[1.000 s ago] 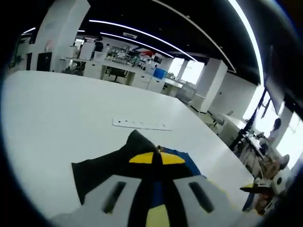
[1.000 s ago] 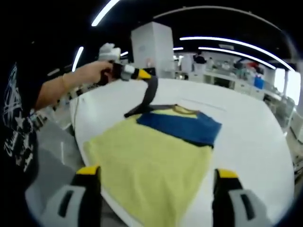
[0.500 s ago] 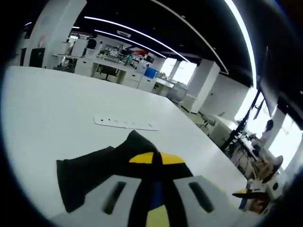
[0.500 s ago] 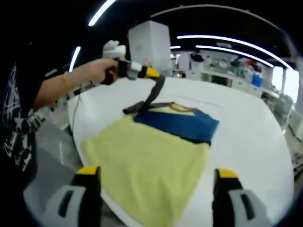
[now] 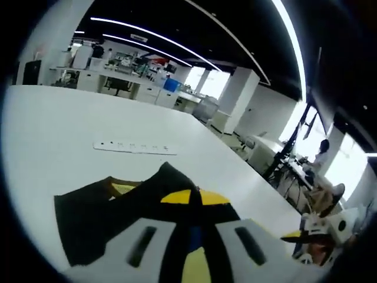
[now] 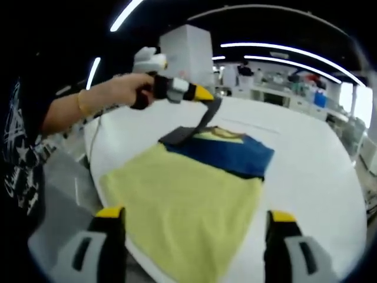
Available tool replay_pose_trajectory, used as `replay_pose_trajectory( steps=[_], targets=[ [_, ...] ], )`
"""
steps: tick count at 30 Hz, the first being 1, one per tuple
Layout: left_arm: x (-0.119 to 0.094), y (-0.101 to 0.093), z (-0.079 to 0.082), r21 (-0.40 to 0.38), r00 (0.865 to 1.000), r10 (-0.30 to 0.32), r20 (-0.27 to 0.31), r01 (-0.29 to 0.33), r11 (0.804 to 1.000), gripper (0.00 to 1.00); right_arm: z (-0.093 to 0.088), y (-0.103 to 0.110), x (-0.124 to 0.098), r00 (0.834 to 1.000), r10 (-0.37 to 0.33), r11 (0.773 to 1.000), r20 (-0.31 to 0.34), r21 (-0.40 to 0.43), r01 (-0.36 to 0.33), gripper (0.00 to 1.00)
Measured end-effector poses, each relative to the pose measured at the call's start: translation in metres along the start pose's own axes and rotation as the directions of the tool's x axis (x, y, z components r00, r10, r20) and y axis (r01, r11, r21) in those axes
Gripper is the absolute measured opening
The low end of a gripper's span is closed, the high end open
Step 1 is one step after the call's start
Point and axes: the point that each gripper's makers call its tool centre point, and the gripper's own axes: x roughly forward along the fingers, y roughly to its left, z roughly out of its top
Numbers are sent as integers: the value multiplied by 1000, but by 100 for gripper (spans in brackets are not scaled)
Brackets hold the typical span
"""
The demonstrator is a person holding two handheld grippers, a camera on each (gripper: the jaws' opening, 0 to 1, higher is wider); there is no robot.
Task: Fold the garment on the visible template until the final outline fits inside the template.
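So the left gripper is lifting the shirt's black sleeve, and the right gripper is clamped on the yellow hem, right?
Not quite. The left gripper does lift the black sleeve, but the right gripper is open, above the yellow hem and holding nothing, as the right gripper view shows.

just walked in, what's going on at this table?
A person is folding a yellow and blue garment on a white table with two handheld grippers. The left gripper is shut on the garment's dark sleeve, lifting it up above the collar end. The right gripper hangs open over the near yellow hem, holding nothing. The body of the garment lies flat, so the fold is at an early stage. A white strip lies on the table beyond the garment.
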Motion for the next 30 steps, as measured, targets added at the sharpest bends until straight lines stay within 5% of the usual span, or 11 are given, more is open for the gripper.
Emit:
replay_pose_trajectory(
  steps=[16, 30],
  targets=[
    [22, -24, -33, 26, 995, -63, -75, 65, 998, 0, -7, -3, -1, 1000, -4, 1000, -6, 16, 4, 99],
    [44, -34, -83, 17, 981, -61, -184, 65, 998, 0, -8, -5, 3, 1000, 0, 1000, -2, 26, 0, 99]
  ],
)
